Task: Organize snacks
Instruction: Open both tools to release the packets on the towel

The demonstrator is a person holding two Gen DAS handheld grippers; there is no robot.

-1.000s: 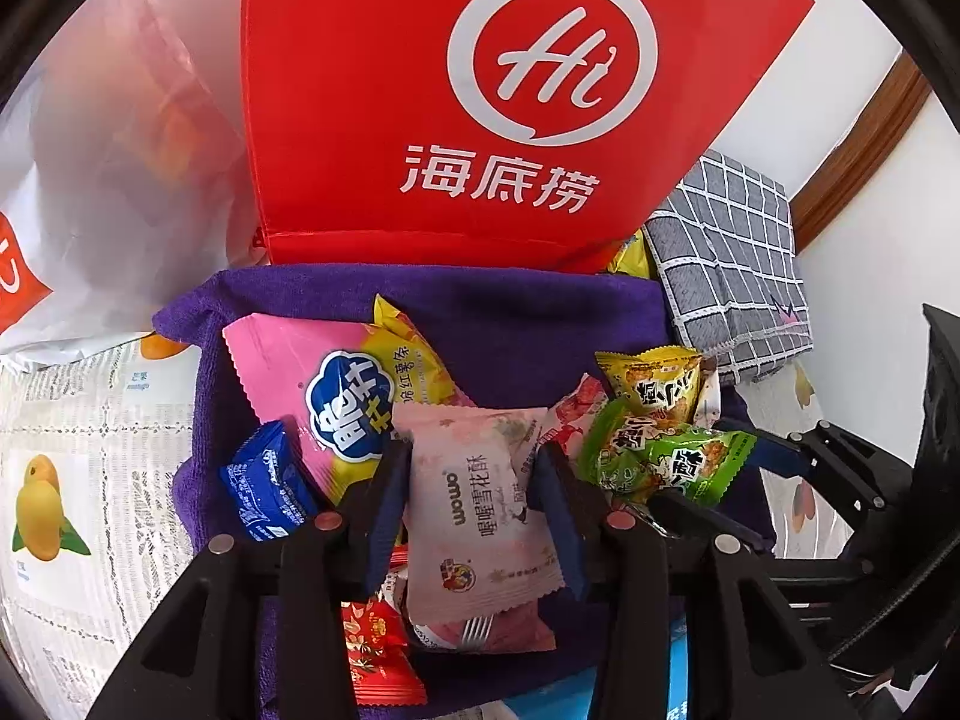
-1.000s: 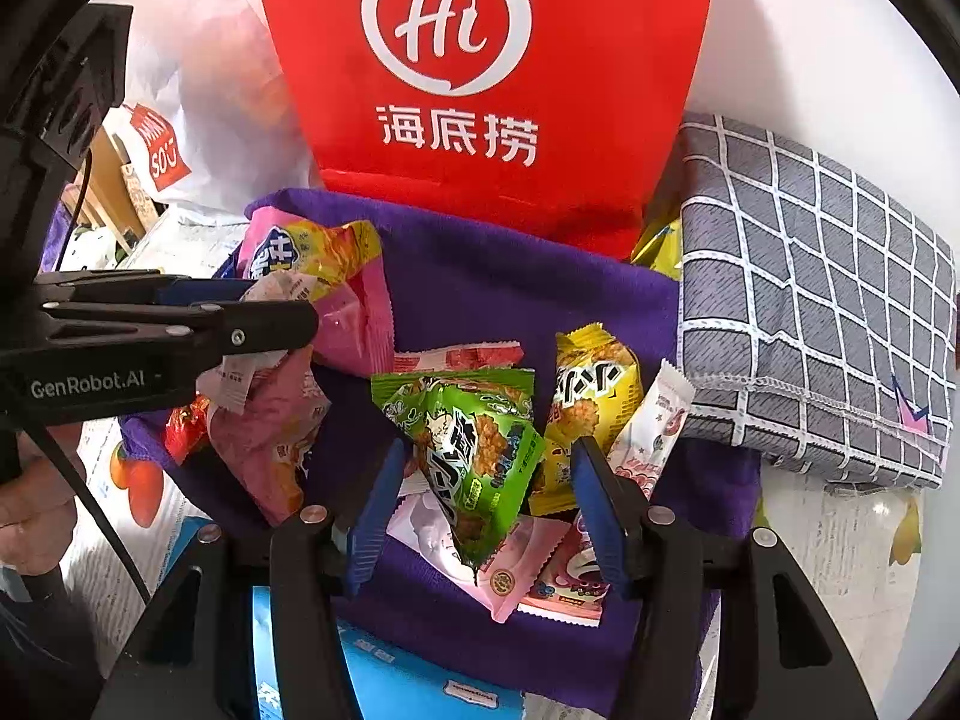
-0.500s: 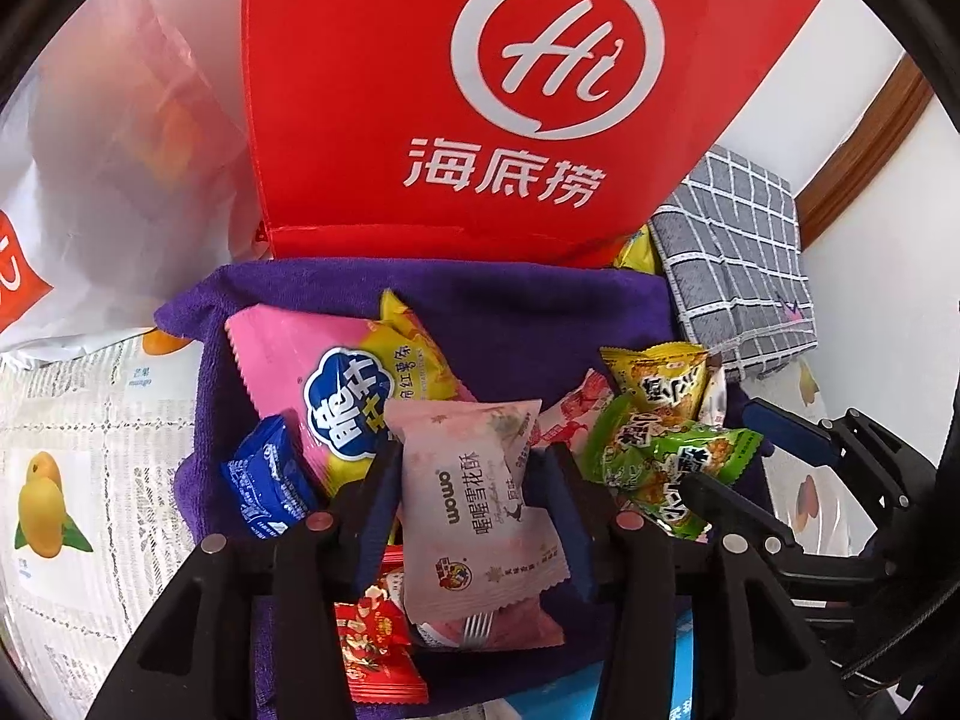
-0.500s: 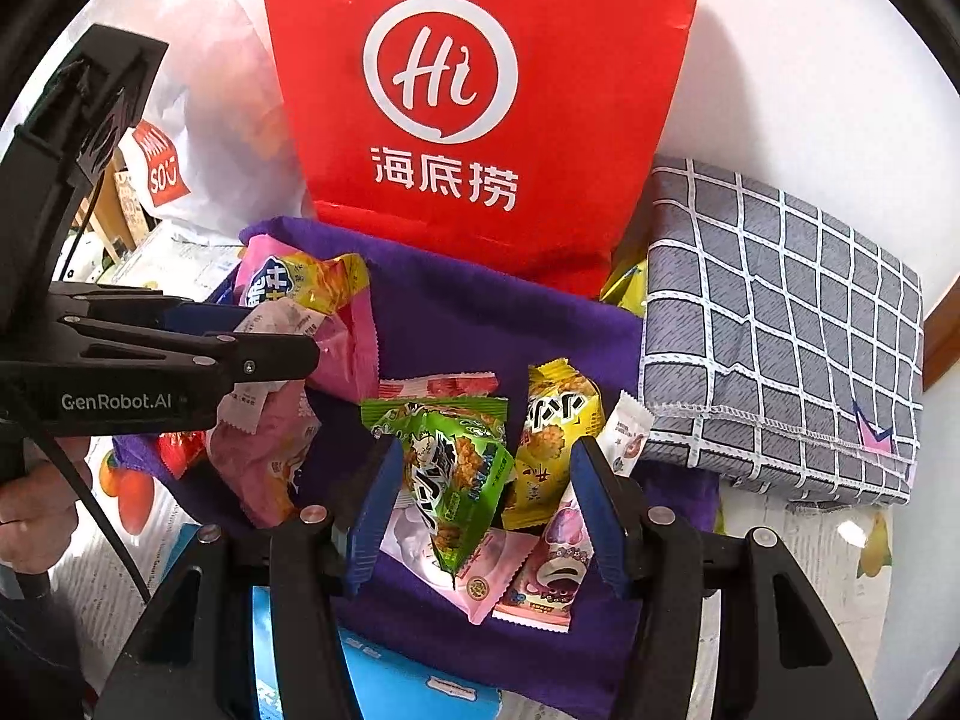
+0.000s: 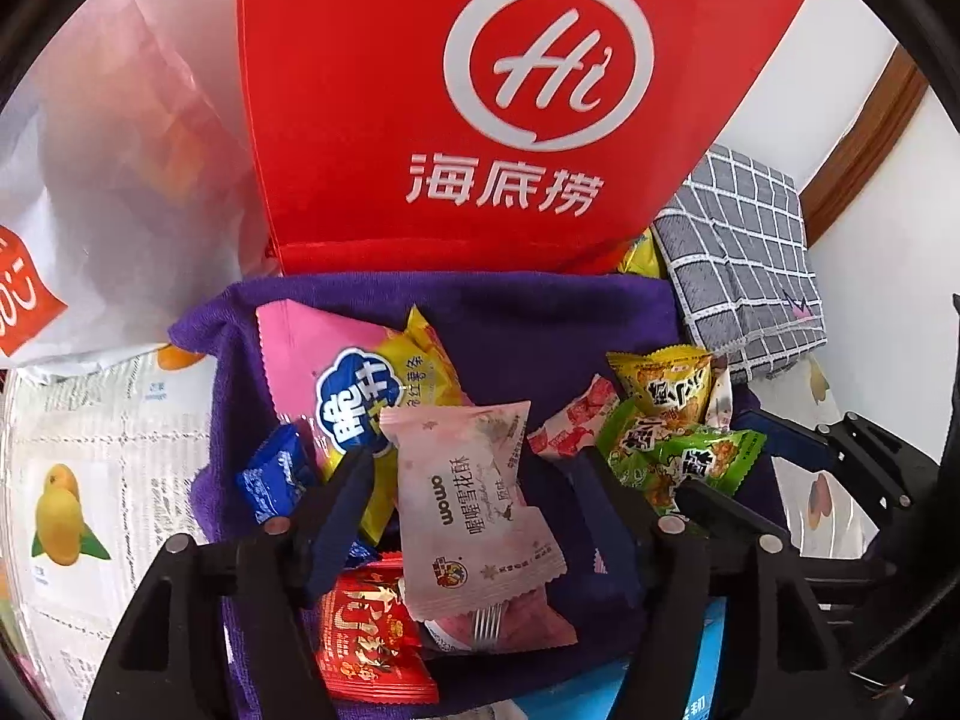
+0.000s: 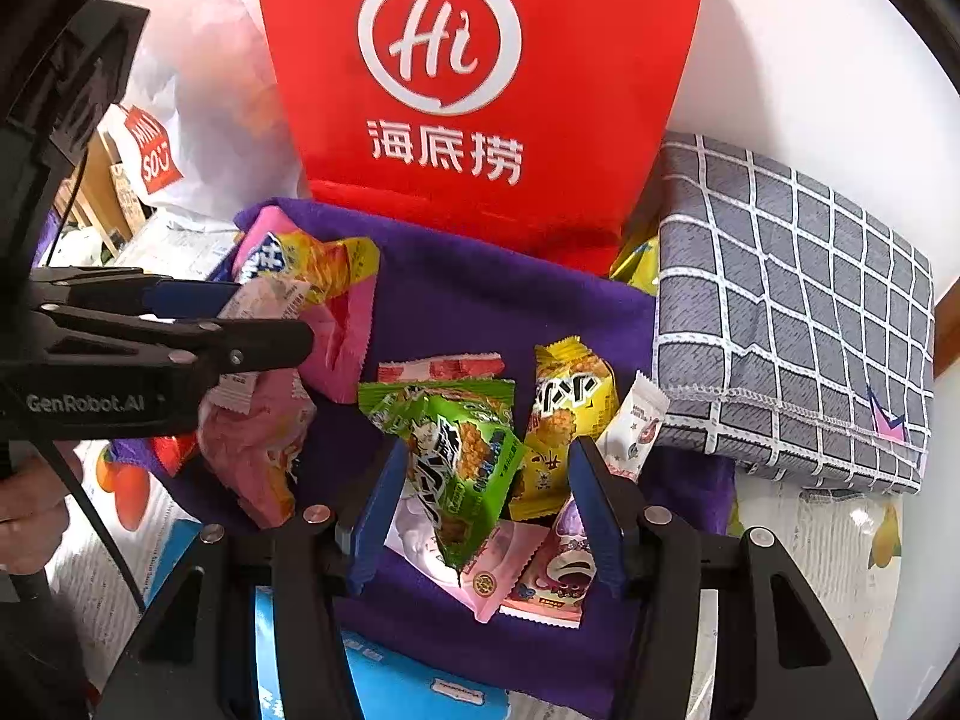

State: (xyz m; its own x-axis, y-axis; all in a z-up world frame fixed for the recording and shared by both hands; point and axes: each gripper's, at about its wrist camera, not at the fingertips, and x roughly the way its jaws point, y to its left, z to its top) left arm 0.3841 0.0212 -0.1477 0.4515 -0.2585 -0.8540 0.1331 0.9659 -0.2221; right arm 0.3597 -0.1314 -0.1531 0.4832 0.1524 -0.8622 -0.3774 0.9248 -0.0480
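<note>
Snack packets lie on a purple cloth point(image 5: 540, 330) in front of a red paper bag point(image 5: 510, 90). My left gripper point(image 5: 477, 456) has its jaws opening. A pale pink pastry packet point(image 5: 474, 510) stands between them, and a gap shows beside the right pad. In the right wrist view, my right gripper point(image 6: 487, 447) is shut on a green snack packet point(image 6: 462, 456), which tilts above a yellow packet point(image 6: 570, 396) and pink wrappers. The left gripper's fingers point(image 6: 264, 348) reach in from the left edge of that view.
A pink and yellow crisp packet point(image 5: 360, 384), a small blue packet point(image 5: 276, 474) and a red packet point(image 5: 366, 642) lie by the left gripper. A folded grey checked cloth point(image 5: 744, 258) sits to the right, a white plastic bag point(image 5: 120, 180) to the left. A hand point(image 6: 30, 516) holds the left gripper.
The left gripper's jaws have spread away from the pink pastry packet they were pinching; the packet stays between them. The right gripper still holds the green packet in the same place.
</note>
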